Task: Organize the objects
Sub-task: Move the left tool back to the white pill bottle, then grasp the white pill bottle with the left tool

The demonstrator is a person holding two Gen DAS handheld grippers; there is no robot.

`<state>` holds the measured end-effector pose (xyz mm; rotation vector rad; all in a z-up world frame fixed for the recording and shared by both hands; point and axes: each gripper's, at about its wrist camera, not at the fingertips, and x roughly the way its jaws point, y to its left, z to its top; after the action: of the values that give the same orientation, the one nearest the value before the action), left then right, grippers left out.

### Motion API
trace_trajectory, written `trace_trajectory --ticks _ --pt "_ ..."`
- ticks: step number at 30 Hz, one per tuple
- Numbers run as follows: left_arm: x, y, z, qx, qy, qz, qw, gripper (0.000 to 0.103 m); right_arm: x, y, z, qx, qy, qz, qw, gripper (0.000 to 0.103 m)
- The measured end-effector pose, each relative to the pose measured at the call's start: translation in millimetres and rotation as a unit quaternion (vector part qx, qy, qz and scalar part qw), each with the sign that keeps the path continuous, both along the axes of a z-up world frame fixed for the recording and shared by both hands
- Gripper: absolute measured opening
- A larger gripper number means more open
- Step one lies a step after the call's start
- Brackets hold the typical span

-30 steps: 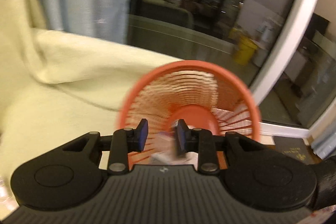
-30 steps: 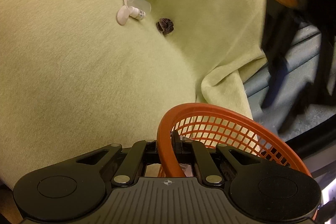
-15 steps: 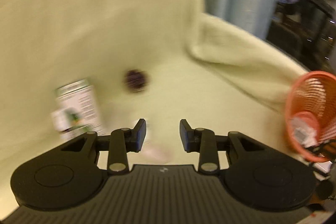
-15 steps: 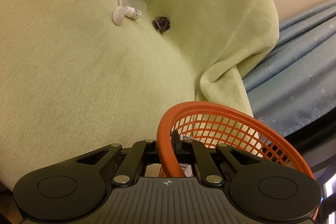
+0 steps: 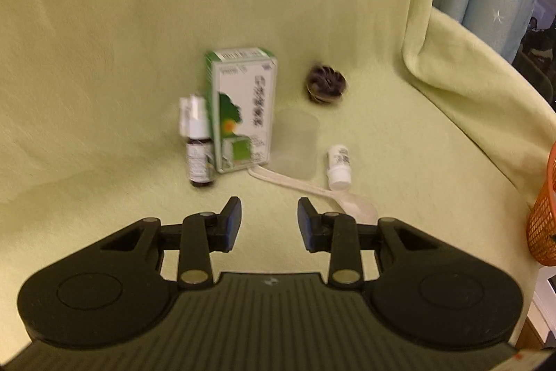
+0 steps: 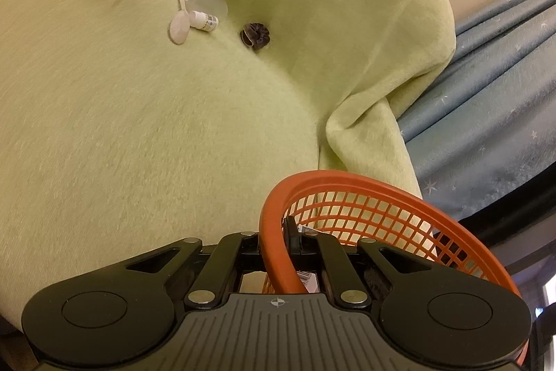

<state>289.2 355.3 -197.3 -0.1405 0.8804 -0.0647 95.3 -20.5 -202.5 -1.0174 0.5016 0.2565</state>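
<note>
The orange plastic mesh basket (image 6: 389, 232) hangs at the edge of the pale green blanket (image 6: 139, 134), its rim pinched between the clenched fingers of the right gripper (image 6: 276, 232). Something white with a printed label already lies inside it, low behind the rim, so the sorting looks begun but far from done.

Five things are left in a cluster on the blanket, at about twelve o'clock from the left gripper (image 5: 267, 221), whose fingers are spread wide and hold nothing. They are a green and white cardboard box (image 5: 243, 106), a small brown spray bottle with a white cap (image 5: 198, 145) just beside it at nine o'clock, a clear plastic cup (image 5: 295, 145), a white plastic spoon (image 5: 312, 190) and a little white bottle (image 5: 340, 166). A dark scrunchie (image 5: 325, 84) sits apart at one o'clock.

The box carries Chinese characters, too blurred to read.
</note>
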Motion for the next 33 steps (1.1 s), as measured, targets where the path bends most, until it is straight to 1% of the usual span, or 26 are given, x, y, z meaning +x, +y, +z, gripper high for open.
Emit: trace_trajectory --ticks 6,13,18,23,24,25,26,29,33 --pt "25 -29 -22 -0.006 0.004 -0.019 0.9998 0.033 8 0 5 0.020 -0.009 -0.027 0.999 0.002" --pt "52 -56 -32 0.010 -0.001 -0.052 0.9986 0.033 9 2 4 0.019 -0.010 -0.022 1.000 0.002" --pt "75 -79 -48 0.024 0.010 -0.073 0.9970 0.033 11 3 3 0.021 -0.012 -0.026 0.999 0.002" --pt "87 -92 -61 0.046 0.019 -0.084 0.9952 0.032 12 1 5 0.026 -0.013 -0.027 0.999 0.002" --pt "87 -92 -62 0.052 0.021 -0.083 0.9950 0.032 12 1 6 0.026 -0.014 -0.027 0.999 0.002" --pt "88 -92 -63 0.058 0.022 -0.082 0.9947 0.028 12 0 6 0.027 -0.014 -0.027 0.999 0.002" --pt "88 -92 -64 0.062 0.024 -0.083 0.9943 0.020 12 0 6 0.027 -0.014 -0.027 0.999 0.002" --pt "86 -91 -62 0.065 0.028 -0.086 0.9938 0.019 12 -1 7 0.028 -0.015 -0.029 0.999 0.002" --pt "78 -92 -51 0.066 0.025 -0.100 0.9924 0.019 11 -1 7 0.033 -0.018 -0.034 0.999 0.002"
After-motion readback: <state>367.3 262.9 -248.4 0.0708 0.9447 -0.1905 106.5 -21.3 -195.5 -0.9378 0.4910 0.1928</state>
